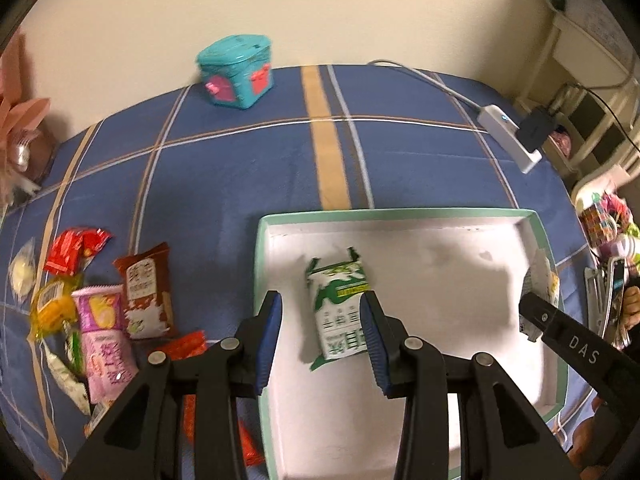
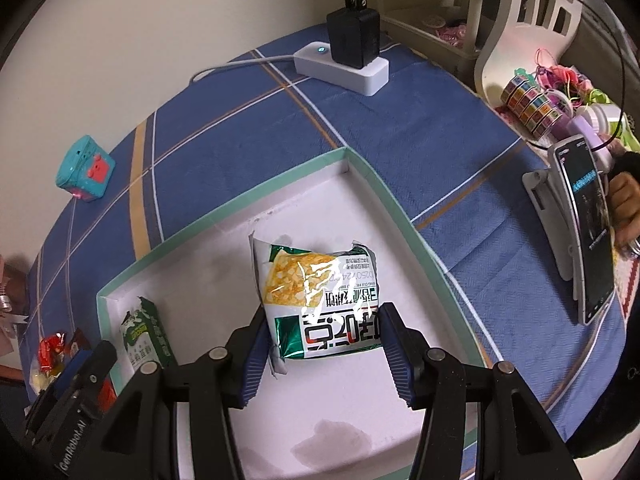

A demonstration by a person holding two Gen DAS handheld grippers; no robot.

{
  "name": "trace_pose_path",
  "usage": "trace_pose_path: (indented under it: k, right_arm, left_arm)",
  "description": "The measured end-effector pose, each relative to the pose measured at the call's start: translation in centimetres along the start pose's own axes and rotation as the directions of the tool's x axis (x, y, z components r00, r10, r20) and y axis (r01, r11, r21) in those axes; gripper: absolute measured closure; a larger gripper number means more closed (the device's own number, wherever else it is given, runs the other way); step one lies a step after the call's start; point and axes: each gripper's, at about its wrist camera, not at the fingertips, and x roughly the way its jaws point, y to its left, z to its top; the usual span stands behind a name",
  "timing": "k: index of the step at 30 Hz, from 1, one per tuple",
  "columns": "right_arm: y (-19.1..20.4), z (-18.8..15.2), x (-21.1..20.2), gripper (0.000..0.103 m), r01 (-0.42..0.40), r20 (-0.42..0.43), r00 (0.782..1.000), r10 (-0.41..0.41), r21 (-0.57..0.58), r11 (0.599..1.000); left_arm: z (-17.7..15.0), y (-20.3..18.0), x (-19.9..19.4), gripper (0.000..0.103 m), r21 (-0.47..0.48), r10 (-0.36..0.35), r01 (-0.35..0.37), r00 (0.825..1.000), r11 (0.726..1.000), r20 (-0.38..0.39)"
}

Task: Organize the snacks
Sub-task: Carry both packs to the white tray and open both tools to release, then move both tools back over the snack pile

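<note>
Blue plaid cloth covers the desk (image 1: 248, 168) under my mint-rimmed white tray (image 1: 400, 213). Inside the tray, my left tool (image 1: 320, 328) stands apart around a green-white snack packet (image 1: 340, 312); my right tool (image 2: 322, 340) stands apart astride a yellow-green snack bag (image 2: 320, 300).

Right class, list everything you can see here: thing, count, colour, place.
Tray: one, white with green rim, on the cloth.
Green pack: one, green-white, in tray between left fingers.
Yellow pack: one, yellow-white, in tray between right fingers.
Loose snacks: several, mixed colours, left of tray.
Tin: one, teal, far edge.
Power strip: one, white, with black charger.
Phone: one, on stand, right.
Left gripper: open.
Right gripper: open.
</note>
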Motion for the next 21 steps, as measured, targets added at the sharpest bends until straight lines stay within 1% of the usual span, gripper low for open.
trace_pose_path:
  k: [2, 4, 5, 7, 8, 9, 12, 14, 15, 16, 18, 19, 20, 21]
  right_arm:
    - [0.1, -0.1, 0.1, 0.047, 0.001, -0.007, 1.000, -0.001, -0.004, 1.000]
    - [0.1, -0.1, 0.1, 0.047, 0.003, -0.009, 1.000, -0.003, -0.004, 1.000]
    - [0.1, -0.1, 0.0, 0.047, -0.012, -0.009, 1.000, 0.012, -0.002, 1.000]
    - [0.2, -0.1, -0.1, 0.046, -0.017, -0.007, 1.000, 0.017, -0.002, 1.000]
    - [0.4, -0.2, -0.2, 0.043, -0.012, -0.004, 1.000, 0.012, -0.006, 1.000]
    - [0.6, -0.2, -0.3, 0.037, -0.002, -0.004, 1.000, 0.002, -0.017, 1.000]
    - [1.0, -0.5, -0.5, 0.034, -0.002, -0.013, 1.000, 0.002, -0.029, 1.000]
    - [1.2, -0.7, -0.5, 0.033, 0.003, -0.023, 1.000, -0.003, -0.031, 1.000]
    - [1.3, -0.8, -0.6, 0.029, 0.007, -0.026, 1.000, -0.008, -0.035, 0.999]
    - [1.4, -0.9, -0.6, 0.027, 0.010, -0.027, 1.000, -0.011, -0.040, 0.999]
    - [1.7, -1.2, -0.8, 0.015, 0.013, -0.029, 0.999, -0.015, -0.051, 0.999]
    - [1.8, -1.3, -0.9, 0.012, 0.014, -0.027, 1.000, -0.015, -0.054, 0.998]
    - [2.0, -1.5, -1.1, 0.004, 0.014, -0.023, 1.000, -0.016, -0.059, 0.998]
    - [2.3, -1.6, -1.3, 0.000, 0.014, -0.019, 1.000, -0.015, -0.067, 0.998]
  left_arm:
    - [0.0, 0.6, -0.1, 0.060, -0.021, 0.006, -0.006, 1.000, 1.000, -0.007]
    - [0.0, 1.3, -0.2, 0.051, -0.037, 0.028, -0.028, 0.999, 0.999, -0.017]
    - [0.0, 1.7, -0.2, 0.048, -0.050, 0.032, -0.033, 0.999, 0.998, -0.021]
    - [0.0, 2.2, -0.3, 0.043, -0.070, 0.027, -0.029, 0.999, 0.997, -0.025]
    - [0.0, 2.5, -0.4, 0.041, -0.082, 0.025, -0.027, 0.999, 0.996, -0.028]
    - [0.0, 2.8, -0.4, 0.039, -0.089, 0.025, -0.028, 0.999, 0.996, -0.030]
    - [-0.1, 3.2, -0.5, 0.039, -0.105, 0.032, -0.036, 0.999, 0.994, -0.039]
    - [-0.1, 3.6, -0.5, 0.035, -0.114, 0.037, -0.042, 0.998, 0.993, -0.046]
    - [-0.2, 3.8, -0.5, 0.027, -0.118, 0.041, -0.047, 0.998, 0.992, -0.049]
    - [-0.2, 4.0, -0.5, 0.023, -0.123, 0.047, -0.052, 0.998, 0.991, -0.050]
    - [-0.3, 4.5, -0.5, 0.023, -0.130, 0.063, -0.069, 0.997, 0.989, -0.051]
    - [-0.4, 4.8, -0.6, 0.022, -0.132, 0.074, -0.080, 0.996, 0.988, -0.050]
    - [-0.4, 5.1, -0.7, 0.020, -0.132, 0.090, -0.095, 0.995, 0.987, -0.045]
    - [-0.5, 5.3, -0.8, 0.015, -0.130, 0.106, -0.110, 0.994, 0.985, -0.037]
